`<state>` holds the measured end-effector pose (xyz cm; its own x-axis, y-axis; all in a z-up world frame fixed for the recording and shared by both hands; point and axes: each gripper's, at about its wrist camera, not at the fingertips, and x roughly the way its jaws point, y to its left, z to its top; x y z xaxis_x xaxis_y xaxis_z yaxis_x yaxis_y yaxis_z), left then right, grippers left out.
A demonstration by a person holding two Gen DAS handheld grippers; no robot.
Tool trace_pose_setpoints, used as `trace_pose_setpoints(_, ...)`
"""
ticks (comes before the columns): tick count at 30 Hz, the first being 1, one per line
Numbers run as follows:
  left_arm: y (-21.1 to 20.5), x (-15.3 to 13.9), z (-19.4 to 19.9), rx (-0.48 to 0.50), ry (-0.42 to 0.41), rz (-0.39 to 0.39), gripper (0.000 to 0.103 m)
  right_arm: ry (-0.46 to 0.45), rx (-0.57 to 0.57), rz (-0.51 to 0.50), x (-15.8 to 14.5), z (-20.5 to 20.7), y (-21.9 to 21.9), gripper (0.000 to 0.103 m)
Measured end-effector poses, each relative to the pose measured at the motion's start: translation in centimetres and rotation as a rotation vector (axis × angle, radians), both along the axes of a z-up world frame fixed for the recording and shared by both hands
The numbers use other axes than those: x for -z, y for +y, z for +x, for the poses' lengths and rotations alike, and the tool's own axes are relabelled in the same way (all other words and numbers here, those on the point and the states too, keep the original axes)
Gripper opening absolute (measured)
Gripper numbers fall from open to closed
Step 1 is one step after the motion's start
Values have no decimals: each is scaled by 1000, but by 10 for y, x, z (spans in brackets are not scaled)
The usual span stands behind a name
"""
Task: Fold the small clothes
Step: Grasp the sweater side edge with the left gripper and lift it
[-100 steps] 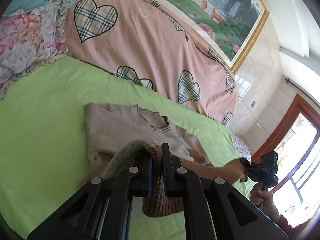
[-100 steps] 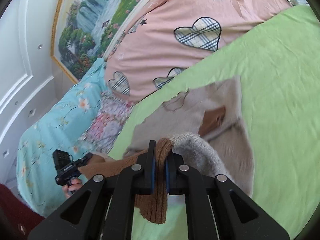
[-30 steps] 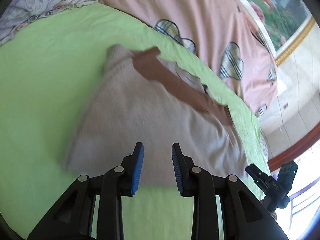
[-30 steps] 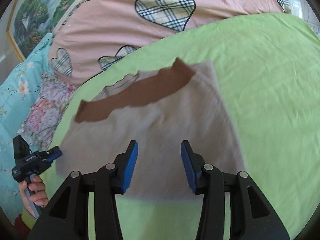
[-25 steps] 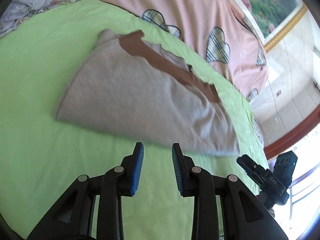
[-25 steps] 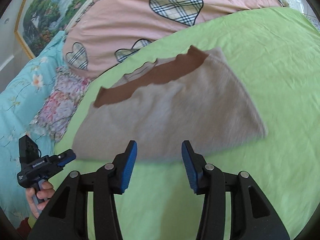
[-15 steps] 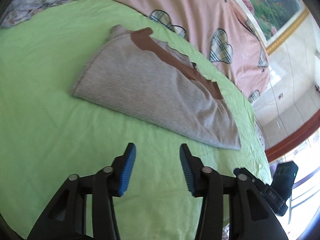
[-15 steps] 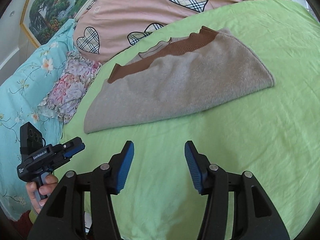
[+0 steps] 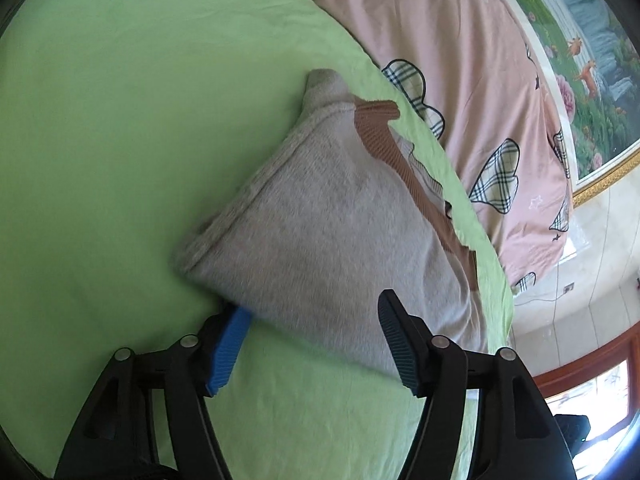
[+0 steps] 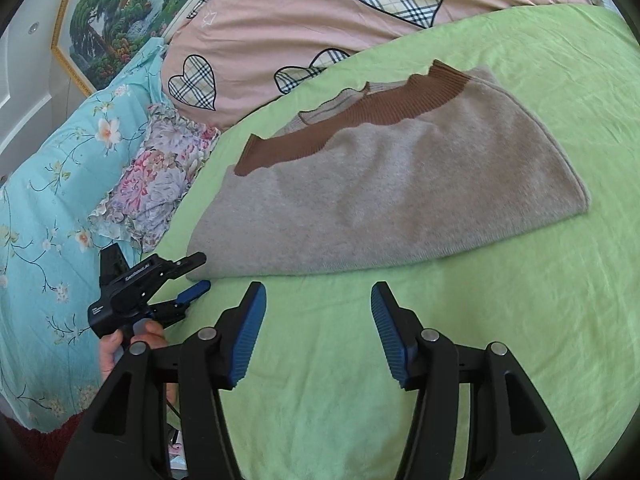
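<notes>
A small beige knit sweater (image 10: 392, 196) with a brown ribbed band (image 10: 360, 124) lies folded in half on the green bed sheet (image 10: 500, 340). In the left wrist view the sweater (image 9: 332, 240) fills the centre. My left gripper (image 9: 312, 340) is open, its jaws on either side of the sweater's near left corner; it also shows in the right wrist view (image 10: 196, 278), with one finger above the corner and one below. My right gripper (image 10: 316, 320) is open and empty, a short way back from the sweater's near folded edge.
A pink quilt with plaid hearts (image 10: 320, 20) lies along the far side of the bed. A floral pillow (image 10: 156, 176) and a light blue flowered cover (image 10: 44, 220) lie to the left. A framed landscape painting (image 10: 120, 4) hangs behind.
Both grippers let go of the brown hem after folding it over, drew back and opened wider. The left gripper has now moved in to the sweater's near left corner.
</notes>
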<state>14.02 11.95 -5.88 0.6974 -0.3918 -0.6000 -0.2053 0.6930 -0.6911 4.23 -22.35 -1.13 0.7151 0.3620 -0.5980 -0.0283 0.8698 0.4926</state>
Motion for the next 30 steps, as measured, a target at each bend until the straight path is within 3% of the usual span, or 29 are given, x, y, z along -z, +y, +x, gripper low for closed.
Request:
trace_pose_setpoints(5, -4, -3, 17, -15, -21, 42, 70, -9, -1, 16, -3, 31, -13, 59)
trace_pose_setpoints(8, -5, -4, 23, -19, -24, 53, 64, -2, -9, 10, -1, 55, -23, 60)
trace_pose_setpoints(10, -7, -4, 28, -8, -13, 79, 36, 6, -20, 2, 1, 73, -29, 60)
trace_pose_setpoints(11, -8, -2, 32, 9, 3, 80, 15, 13, -26, 1, 2, 82, -32, 60)
trace_pose_setpoints(12, -8, 0, 36, 23, 21, 76, 10, 22, -32, -4, 4, 94, -36, 60)
trace_pose_setpoints(14, -16, -8, 39, 35, 32, 135, 7, 41, -44, -11, 8, 112, -42, 60)
trace_pose_setpoints(20, -89, -68, 54, 224, -48, 444, 6, 108, -47, 65, 6, 150, -62, 60)
trace_pose_setpoints(26, -162, -86, 72, 385, -90, 570, 6, 203, -182, 291, -2, 188, -67, 63)
trace_pose_setpoints(30, -196, -75, 73, 461, -84, 632, 5, 230, -305, 366, -9, 215, -52, 82)
